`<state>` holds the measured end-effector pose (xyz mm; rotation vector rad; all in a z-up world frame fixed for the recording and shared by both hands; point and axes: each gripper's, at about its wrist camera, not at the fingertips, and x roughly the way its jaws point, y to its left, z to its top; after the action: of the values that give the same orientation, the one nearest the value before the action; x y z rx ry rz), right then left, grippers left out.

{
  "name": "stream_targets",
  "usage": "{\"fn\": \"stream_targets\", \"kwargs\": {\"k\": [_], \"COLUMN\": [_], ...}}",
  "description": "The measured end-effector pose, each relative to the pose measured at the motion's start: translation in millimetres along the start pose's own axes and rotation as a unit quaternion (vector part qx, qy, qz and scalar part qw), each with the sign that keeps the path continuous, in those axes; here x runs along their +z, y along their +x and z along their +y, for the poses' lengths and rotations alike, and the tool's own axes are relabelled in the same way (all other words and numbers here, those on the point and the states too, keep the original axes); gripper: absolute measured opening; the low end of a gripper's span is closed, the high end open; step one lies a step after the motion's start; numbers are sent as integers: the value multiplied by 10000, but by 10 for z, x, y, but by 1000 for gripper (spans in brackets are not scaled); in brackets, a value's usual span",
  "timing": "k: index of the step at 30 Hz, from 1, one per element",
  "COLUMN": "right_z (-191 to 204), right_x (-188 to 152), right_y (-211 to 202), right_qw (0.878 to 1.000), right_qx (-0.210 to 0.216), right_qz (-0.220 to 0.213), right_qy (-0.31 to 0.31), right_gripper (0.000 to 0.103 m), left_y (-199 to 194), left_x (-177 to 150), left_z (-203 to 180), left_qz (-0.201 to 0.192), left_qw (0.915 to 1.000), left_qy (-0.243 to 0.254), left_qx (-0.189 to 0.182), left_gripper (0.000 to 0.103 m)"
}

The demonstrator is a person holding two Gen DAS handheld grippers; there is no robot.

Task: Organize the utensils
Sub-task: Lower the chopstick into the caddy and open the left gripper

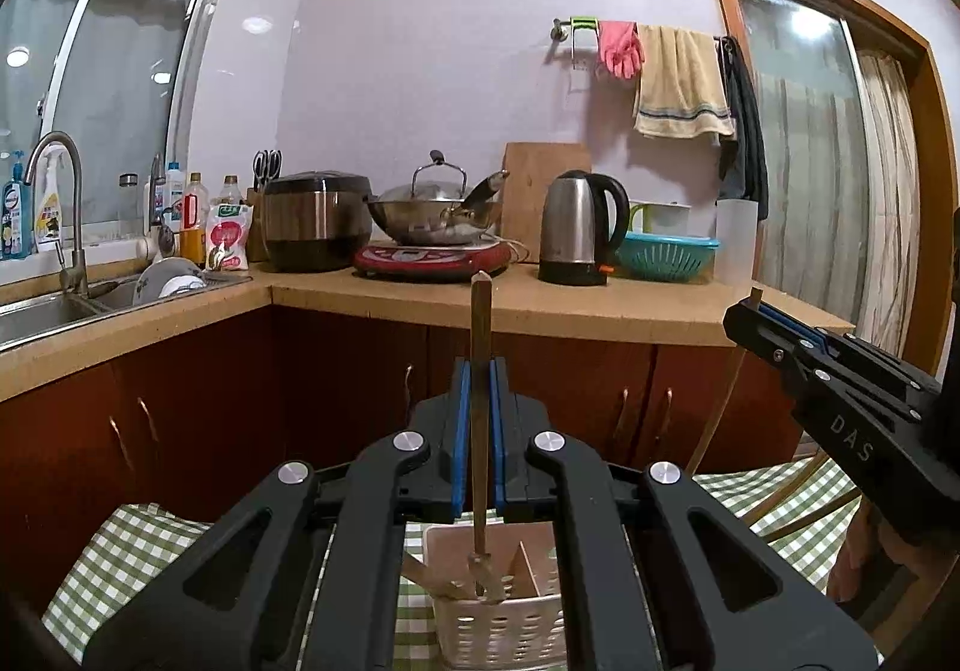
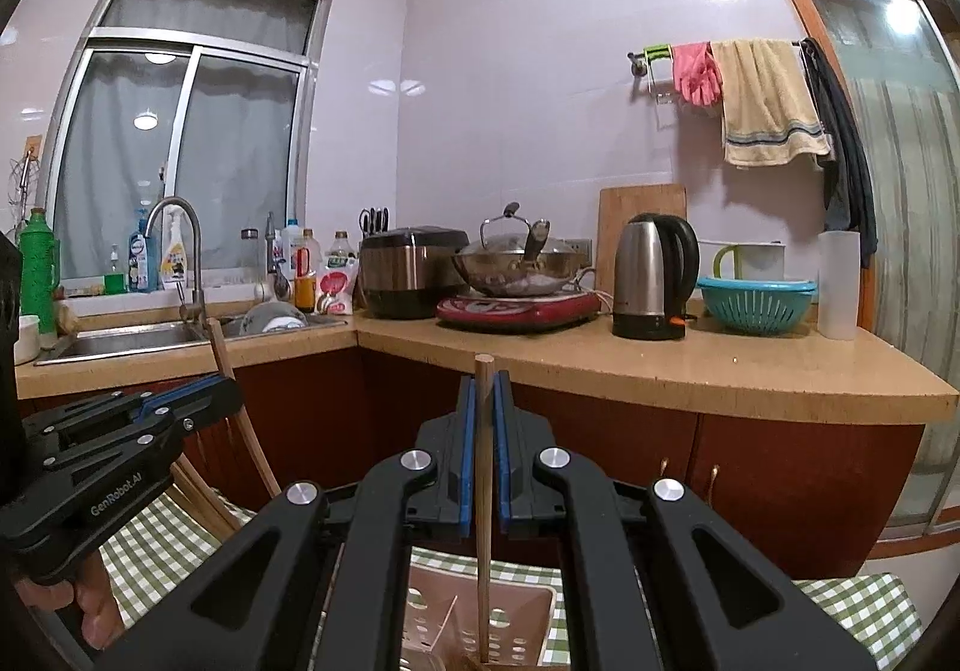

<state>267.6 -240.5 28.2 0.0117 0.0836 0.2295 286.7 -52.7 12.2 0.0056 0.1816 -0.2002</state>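
Observation:
My left gripper (image 1: 480, 371) is shut on a flat wooden utensil handle (image 1: 480, 347) held upright; its lower end hangs inside the white perforated utensil caddy (image 1: 498, 629) on the checked tablecloth. My right gripper (image 2: 485, 389) is shut on a round wooden chopstick (image 2: 483, 467), also upright, with its lower end down in the caddy (image 2: 516, 635). The right gripper also shows at the right of the left wrist view (image 1: 750, 311), and the left gripper shows at the left of the right wrist view (image 2: 222, 389) with its wooden handle. Other wooden utensils lie in the caddy.
The green checked tablecloth (image 1: 120, 563) covers the table below. A wooden chair back (image 2: 204, 497) stands behind it. Beyond is a counter (image 1: 600, 305) with a kettle (image 1: 579, 227), wok (image 1: 432, 215), rice cooker (image 1: 315, 221), teal colander (image 1: 663, 254) and sink (image 1: 48, 311).

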Motion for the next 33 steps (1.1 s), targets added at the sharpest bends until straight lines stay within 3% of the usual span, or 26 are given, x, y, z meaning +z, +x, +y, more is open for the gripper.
{"fn": "stream_targets", "kwargs": {"k": [8, 10, 12, 14, 19, 24, 33], "right_z": [-8, 2, 7, 8, 8, -11, -21], "right_x": [-91, -95, -94, -91, -98, -71, 2], "right_y": [89, 82, 58, 43, 13, -43, -183], "right_qw": [9996, 9995, 9996, 9995, 9995, 9995, 9991], "right_qx": [-61, -71, -95, -130, -160, -198, -415], "right_qz": [284, 294, 266, 272, 288, 232, 116], "right_qy": [18, -1, 3, 7, 3, 38, 46], "right_gripper": [8, 16, 27, 35, 49, 61, 80], "left_y": [65, 83, 80, 60, 58, -6, -105], "left_x": [-94, -99, -103, -104, -123, -102, 0], "left_z": [34, 27, 32, 43, 42, 57, 4], "left_qz": [171, 217, 223, 176, 271, 185, -4], "left_qw": [9998, 9998, 9997, 9998, 9996, 9998, 9996], "left_qy": [-7, 30, -1, -44, 32, -5, 86], "left_qx": [29, 39, 60, 63, 73, 98, 282], "left_gripper": [9, 17, 42, 51, 61, 80, 90]}}
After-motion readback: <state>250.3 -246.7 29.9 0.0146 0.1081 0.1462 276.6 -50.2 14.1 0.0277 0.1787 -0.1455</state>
